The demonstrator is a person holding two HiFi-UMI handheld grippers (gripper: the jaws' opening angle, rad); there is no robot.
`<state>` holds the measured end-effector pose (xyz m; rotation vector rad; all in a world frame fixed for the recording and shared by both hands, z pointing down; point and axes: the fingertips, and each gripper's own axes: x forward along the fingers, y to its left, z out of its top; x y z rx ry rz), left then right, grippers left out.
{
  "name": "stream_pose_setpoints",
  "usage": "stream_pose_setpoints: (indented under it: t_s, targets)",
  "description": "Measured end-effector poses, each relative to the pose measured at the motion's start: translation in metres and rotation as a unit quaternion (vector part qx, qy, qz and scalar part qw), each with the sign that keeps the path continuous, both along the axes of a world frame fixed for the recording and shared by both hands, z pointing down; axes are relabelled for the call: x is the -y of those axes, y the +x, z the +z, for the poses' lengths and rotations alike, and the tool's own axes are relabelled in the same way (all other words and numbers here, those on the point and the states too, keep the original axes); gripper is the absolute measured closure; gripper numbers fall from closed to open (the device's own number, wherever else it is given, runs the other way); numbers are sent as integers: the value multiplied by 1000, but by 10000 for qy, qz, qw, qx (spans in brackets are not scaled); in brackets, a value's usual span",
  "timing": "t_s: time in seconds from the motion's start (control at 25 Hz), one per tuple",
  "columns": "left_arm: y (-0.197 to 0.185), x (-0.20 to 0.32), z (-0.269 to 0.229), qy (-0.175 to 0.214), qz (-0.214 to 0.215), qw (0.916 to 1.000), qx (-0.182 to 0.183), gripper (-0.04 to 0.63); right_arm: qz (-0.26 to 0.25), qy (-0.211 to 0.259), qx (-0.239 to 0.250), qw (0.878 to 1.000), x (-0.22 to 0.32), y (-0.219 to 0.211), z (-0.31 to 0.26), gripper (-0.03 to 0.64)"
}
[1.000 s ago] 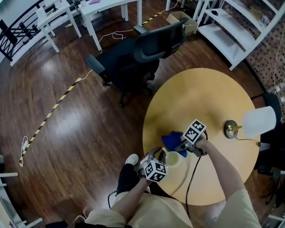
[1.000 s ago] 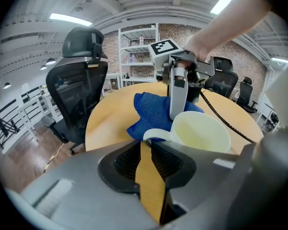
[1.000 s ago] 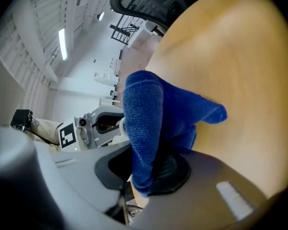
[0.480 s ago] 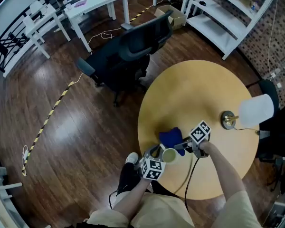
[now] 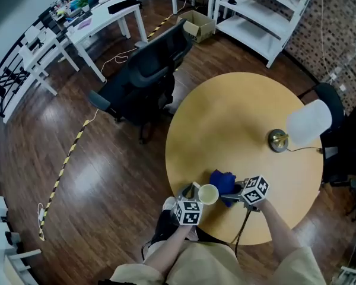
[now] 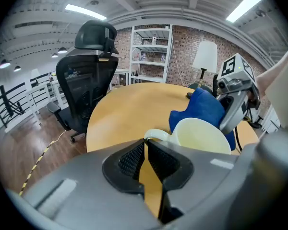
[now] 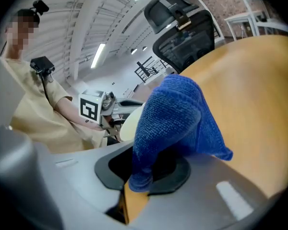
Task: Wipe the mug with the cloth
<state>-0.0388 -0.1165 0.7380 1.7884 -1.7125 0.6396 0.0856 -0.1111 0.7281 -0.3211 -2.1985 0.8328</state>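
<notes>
Cream mug (image 5: 208, 193), handle pinched by left tool (image 6: 145, 146), beside cloth (image 7: 173, 123) in right tool (image 7: 143, 172).

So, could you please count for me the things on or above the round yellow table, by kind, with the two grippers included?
Mugs: 1, the cream mug
Cloths: 1, the blue cloth
Lamps: 1, the lamp
Grippers: 2, the left gripper and the right gripper
Total: 5

Head view from high above, steeply down, both gripper views close behind their jaws, facing each other, sharing mug (image 5: 208, 193) and cloth (image 5: 224, 183).
</notes>
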Motion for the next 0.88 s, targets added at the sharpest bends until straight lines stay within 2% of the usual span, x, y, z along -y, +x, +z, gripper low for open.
stream_pose_setpoints:
  t_s: [0.16,0.28,0.64,0.88]
  targets:
    - [-2,-2,2,-127,-59,9998,108,578,-102,245,-44,9996,-27,11,7,558]
    - [-3,-3,2,-190,-126,9997,125,578,-76,209,47,9997,-52,11,10,558]
    - [-8,-8,1,-367,-103,9989,255,577,772,-134,434,9960,-97,-24,18,557]
    - [-12,-8,3,-473,-51,9984,301,577,1285,-353,784,9880,-105,-42,4,557]
